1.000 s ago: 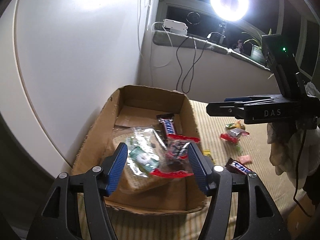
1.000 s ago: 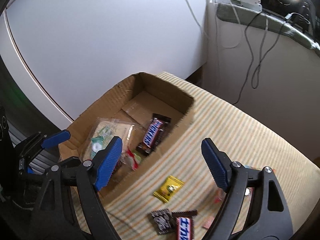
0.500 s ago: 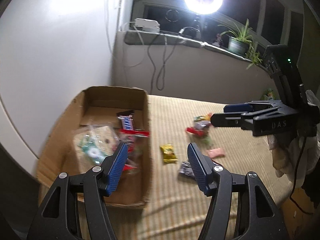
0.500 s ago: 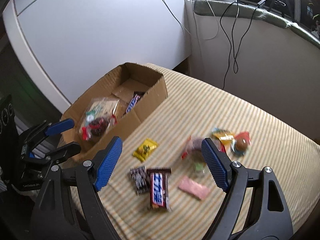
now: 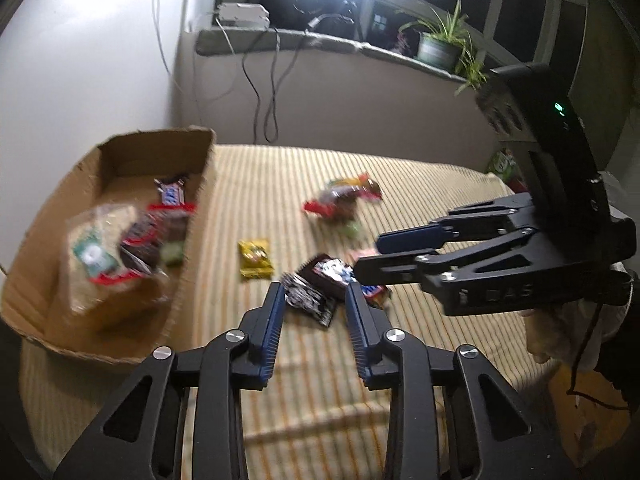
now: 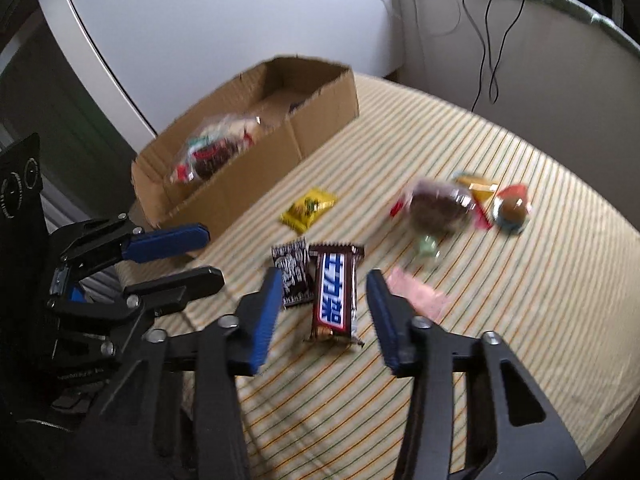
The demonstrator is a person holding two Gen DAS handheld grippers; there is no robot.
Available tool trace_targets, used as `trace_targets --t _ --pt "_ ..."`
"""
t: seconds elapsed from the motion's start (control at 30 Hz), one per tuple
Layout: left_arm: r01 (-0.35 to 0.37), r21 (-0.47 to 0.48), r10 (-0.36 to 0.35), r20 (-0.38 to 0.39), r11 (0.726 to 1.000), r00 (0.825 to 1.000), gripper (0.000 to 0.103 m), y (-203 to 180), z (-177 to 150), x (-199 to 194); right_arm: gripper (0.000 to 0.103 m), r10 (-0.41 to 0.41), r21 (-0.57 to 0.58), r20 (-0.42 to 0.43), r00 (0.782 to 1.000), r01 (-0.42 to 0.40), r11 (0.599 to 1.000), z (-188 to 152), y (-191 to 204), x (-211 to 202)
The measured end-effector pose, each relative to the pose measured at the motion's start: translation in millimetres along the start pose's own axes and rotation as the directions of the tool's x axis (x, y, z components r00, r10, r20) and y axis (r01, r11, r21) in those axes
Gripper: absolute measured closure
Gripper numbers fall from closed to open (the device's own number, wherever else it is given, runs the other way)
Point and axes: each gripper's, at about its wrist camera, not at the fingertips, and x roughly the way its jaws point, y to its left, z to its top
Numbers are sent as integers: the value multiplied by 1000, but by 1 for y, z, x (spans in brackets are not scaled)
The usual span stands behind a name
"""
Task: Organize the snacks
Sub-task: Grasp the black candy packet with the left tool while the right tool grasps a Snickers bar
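Observation:
A cardboard box (image 5: pixel 202 200) (image 6: pixel 320 120) on the striped cloth holds a clear bag of snacks (image 5: pixel 100 256) and a Snickers bar (image 5: pixel 172 192). Loose on the cloth lie a yellow packet (image 5: pixel 256 258) (image 6: pixel 308 210), a black-and-white packet (image 5: pixel 308 298) (image 6: pixel 292 276), a brown Snickers bar (image 6: pixel 334 292) (image 5: pixel 328 276), a pink wrapper (image 6: pixel 416 294) and a clear bag of chocolate (image 6: pixel 440 204) (image 5: pixel 340 200). My left gripper (image 5: pixel 314 292) is open and empty, just before the black-and-white packet. My right gripper (image 6: pixel 322 284) is open and empty, straddling the Snickers bar from above.
A red-and-blue wrapped sweet (image 6: pixel 510 208) and a gold packet (image 6: pixel 478 186) lie at the far right. A white wall and a ledge with cables (image 5: pixel 260 40) stand behind the table. A potted plant (image 5: pixel 440 44) sits on the sill.
Both grippers have swung right, away from the box and toward the loose snacks. Both have closed in on the Snickers bar and the black-and-white packet. Both stay open and empty.

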Motion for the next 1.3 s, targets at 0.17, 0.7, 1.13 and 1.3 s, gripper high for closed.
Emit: trace_targets --t 0.17,0.7,1.13,1.3 --pt "24 -36 -26 -53 999 998 77 1 -6 15 65 -2 2 -25 1000 2 1000 -3 -2 15" --pt "-4 -106 -9 -124 994 992 63 9 -6 51 67 -22 35 -81 997 25 999 -5 -20 45" --pt "-85 -46 78 -137 995 987 60 -1 -1 75 74 -37 68 -64 997 42 997 -14 -38 33" --pt "-110 -19 107 -124 994 987 80 0 -3 75 73 -48 65 -59 997 52 997 -17 -37 31"
